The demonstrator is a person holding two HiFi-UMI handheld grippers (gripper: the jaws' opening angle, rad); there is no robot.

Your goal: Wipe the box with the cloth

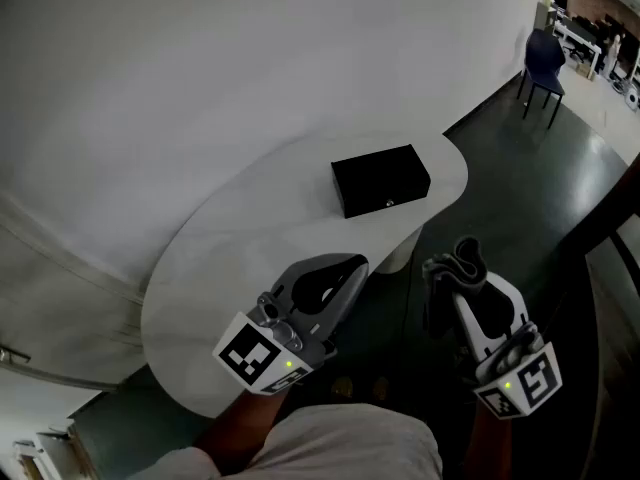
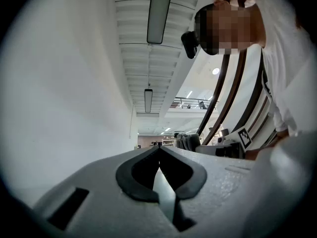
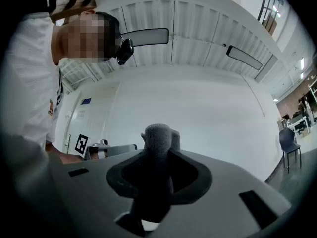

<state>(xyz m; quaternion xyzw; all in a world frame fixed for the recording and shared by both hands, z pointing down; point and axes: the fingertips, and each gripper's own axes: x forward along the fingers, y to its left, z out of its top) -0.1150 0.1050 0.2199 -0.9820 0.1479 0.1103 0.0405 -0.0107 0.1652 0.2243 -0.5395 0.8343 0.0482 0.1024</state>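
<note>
Box [image 1: 380, 180]: black, closed, lying flat toward the far right end of the white table [image 1: 230, 268]. Nothing touches it. Wiping not begun; judged to be the approach. Left of the box and nearer the person, the left gripper [image 1: 352, 265] hangs above the table's near edge, nose tipped slightly up, aimed roughly at the box's left end. Further right, below and to the right of the box, the right gripper [image 1: 463, 286] hangs past the table's edge over the dark floor [image 1: 560, 198], with the cloth [image 1: 467, 258] standing up out of its tip. To do the step well: carry the right gripper across to the box and lower it until the loose fold of cloth, not the plastic, meets the lid. Keep strokes long, along the lid's length, with light pressure, since the box looks light and could slide on the smooth top. The left gripper would best come down against the box's left end as a stop. Jaws, left: fully together, tips meeting, nothing between them. Jaws, right: clenched on the cloth, a dark grey bunch pinched between them with a rounded fold poking beyond the tips. Grip looks secure; the cloth touches nothing else.
</note>
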